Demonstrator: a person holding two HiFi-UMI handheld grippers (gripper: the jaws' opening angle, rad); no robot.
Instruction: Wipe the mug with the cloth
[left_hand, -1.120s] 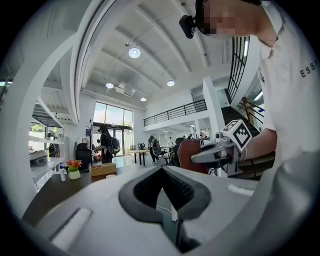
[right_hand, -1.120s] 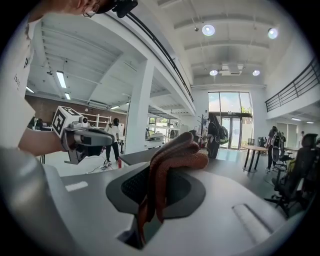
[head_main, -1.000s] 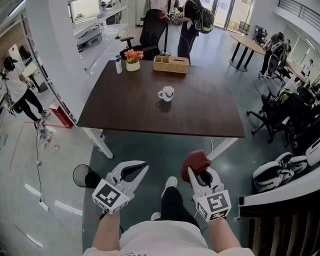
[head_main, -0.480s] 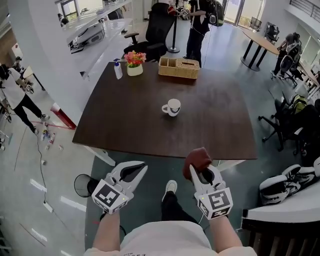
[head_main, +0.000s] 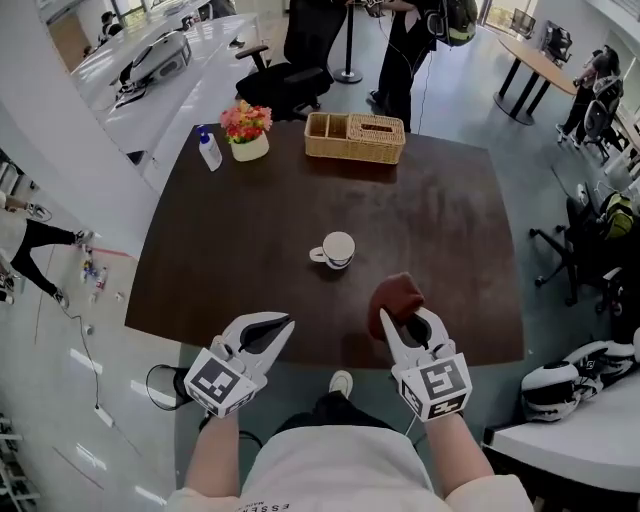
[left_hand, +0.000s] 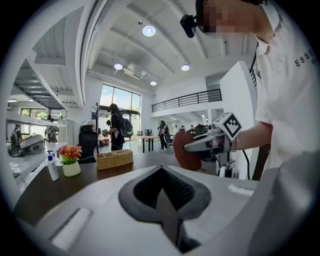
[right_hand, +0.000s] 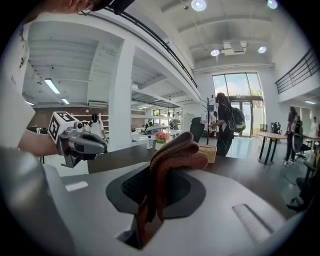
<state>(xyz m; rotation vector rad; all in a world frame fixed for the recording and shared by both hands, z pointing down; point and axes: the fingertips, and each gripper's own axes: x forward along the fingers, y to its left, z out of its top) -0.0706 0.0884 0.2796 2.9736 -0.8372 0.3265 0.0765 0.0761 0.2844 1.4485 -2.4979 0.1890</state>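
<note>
Item: white ceramic mug (head_main: 337, 249) with a dark rim, upright on the dark brown wooden table (head_main: 230, 250), handle toward the person's left, near the middle of the top and a little toward the near edge. Item: rust-brown folded cloth (head_main: 398, 298), clamped between the jaws of the right gripper (head_main: 392, 322). The right gripper view shows the cloth (right_hand: 172, 160) bunched above the clenched jaws, with a tail hanging down through them. Item: left gripper (head_main: 284, 326), jaws pressed together on nothing. Its own view shows the dark pads meeting at a seam with nothing caught between them (left_hand: 166, 202). Change noted: against the head view of a second ago, the table has drawn much closer. Both grippers, then held over the floor well short of it, now hang over its near edge, and the cloth lies just right of and nearer than the mug, still apart from it. Judged meaning: the approach is nearly done and wiping has not begun. The left gripper would likely need to open to steady the mug. Other contents at the far edge: woven wicker basket (head_main: 355, 137), white pot of pink and yellow flowers (head_main: 245, 130), clear spray bottle with a blue top (head_main: 209, 150). Beyond the table: black office chair (head_main: 290, 75).
</note>
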